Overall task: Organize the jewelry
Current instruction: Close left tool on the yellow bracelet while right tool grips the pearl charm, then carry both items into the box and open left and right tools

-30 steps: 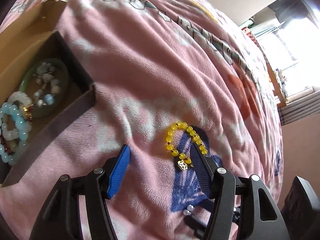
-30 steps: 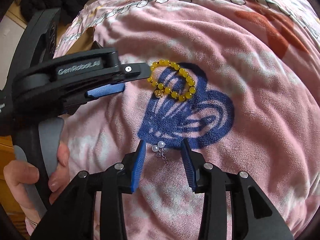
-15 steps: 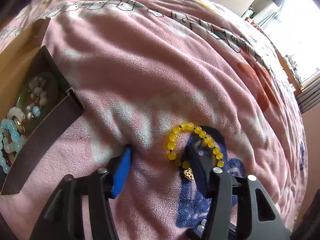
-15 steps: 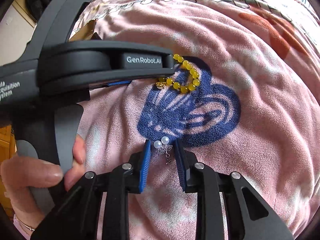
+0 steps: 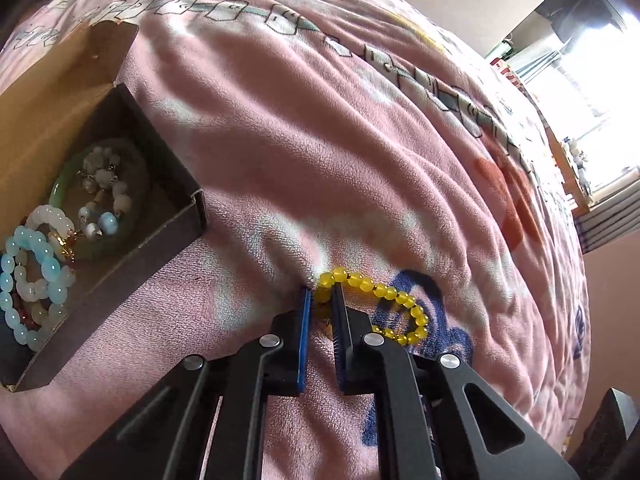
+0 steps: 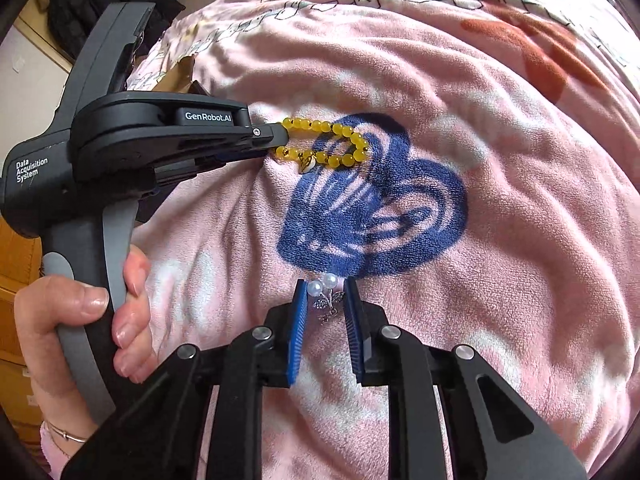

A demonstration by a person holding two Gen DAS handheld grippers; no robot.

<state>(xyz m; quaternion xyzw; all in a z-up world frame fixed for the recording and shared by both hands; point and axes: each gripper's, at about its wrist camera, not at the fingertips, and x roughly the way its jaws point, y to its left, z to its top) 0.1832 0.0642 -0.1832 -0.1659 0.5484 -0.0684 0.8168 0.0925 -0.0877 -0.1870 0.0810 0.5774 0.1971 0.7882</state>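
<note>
A yellow bead bracelet (image 5: 384, 294) with a small gold charm lies on the pink blanket (image 5: 360, 128). My left gripper (image 5: 322, 294) is shut on its left end. The bracelet also shows in the right wrist view (image 6: 332, 142), pinched by the left gripper (image 6: 280, 140). A pearl earring (image 6: 326, 292) with a silver leaf stem lies between the blue pads of my right gripper (image 6: 325, 286), which have closed in on it.
An open cardboard box (image 5: 132, 248) at the left holds a green bangle (image 5: 66, 188) and several pale blue and white bead bracelets (image 5: 36, 264). A blue heart print (image 6: 376, 204) marks the blanket. A bright window is at the far right.
My left gripper moved forward and closed on the yellow bracelet's left end. My right gripper narrowed from wide open onto the pearl earring.
</note>
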